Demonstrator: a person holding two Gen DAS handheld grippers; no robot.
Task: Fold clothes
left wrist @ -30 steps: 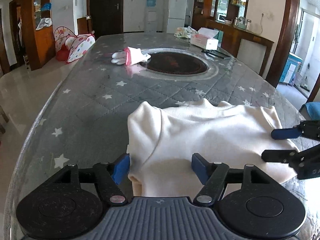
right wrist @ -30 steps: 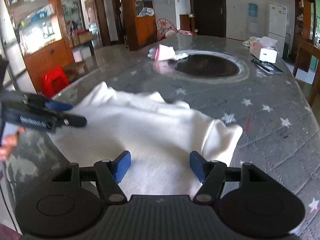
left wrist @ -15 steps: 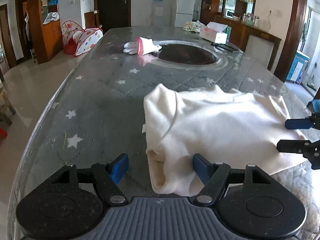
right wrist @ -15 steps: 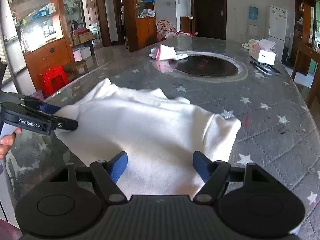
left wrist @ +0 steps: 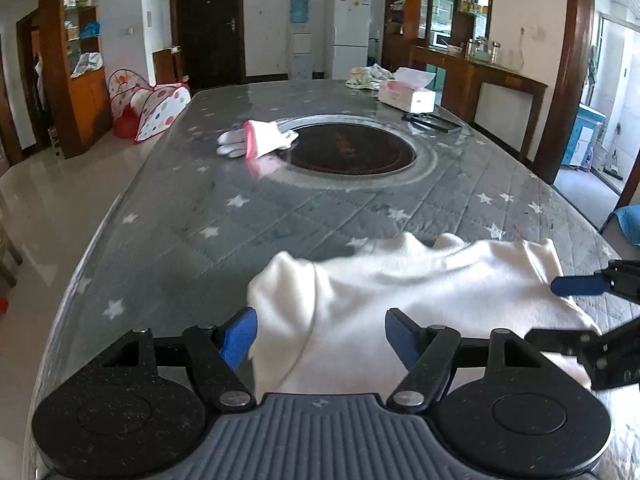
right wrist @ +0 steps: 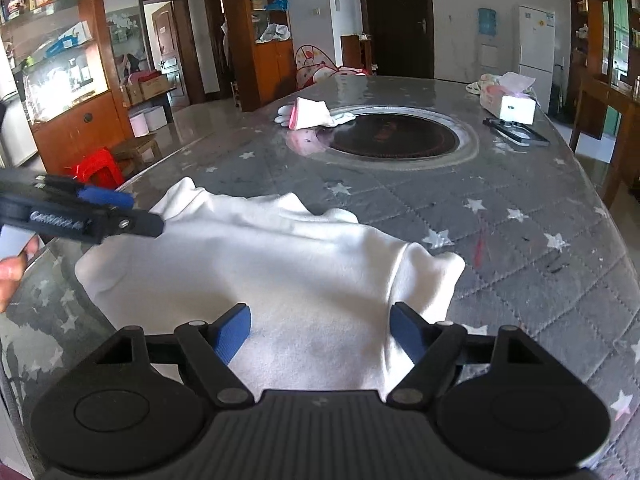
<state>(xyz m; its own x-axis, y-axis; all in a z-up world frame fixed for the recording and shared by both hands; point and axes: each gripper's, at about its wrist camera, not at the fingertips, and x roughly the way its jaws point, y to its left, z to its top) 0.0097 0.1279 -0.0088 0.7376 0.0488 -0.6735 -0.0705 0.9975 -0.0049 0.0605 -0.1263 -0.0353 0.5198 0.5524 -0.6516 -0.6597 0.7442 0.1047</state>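
The left gripper [left wrist: 320, 330] has its fingers [left wrist: 239, 335] spread apart, released, holding nothing. The white garment [left wrist: 400, 300] lies on the surface [left wrist: 200, 220] between and just ahead of them: its left folded edge sits just beside the left blue pad, and the cloth runs under the gap and past the right pad. At the far right of the left wrist view the right gripper [left wrist: 576, 312] reaches in over the garment's right end, one blue finger above the cloth and one black finger lower, clearly parted.

In the right wrist view the left gripper [right wrist: 116, 212] comes in from the left over the garment's [right wrist: 280, 272] left corner, a bare hand [right wrist: 12, 276] behind it. The right gripper [right wrist: 320, 330] is likewise released, its fingers [right wrist: 232, 332] wide apart with the cloth lying between them and its right folded corner just past the right pad.

The garment is cream white, soft and thick, folded into a rough rectangle with rounded, puffy edges and a few ripples along its far side. It lies flat on the near end of the grey star-patterned surface, well apart from the gloves [left wrist: 256, 143], the round dark inset [left wrist: 352, 152] and the tissue box [left wrist: 406, 96] farther back.
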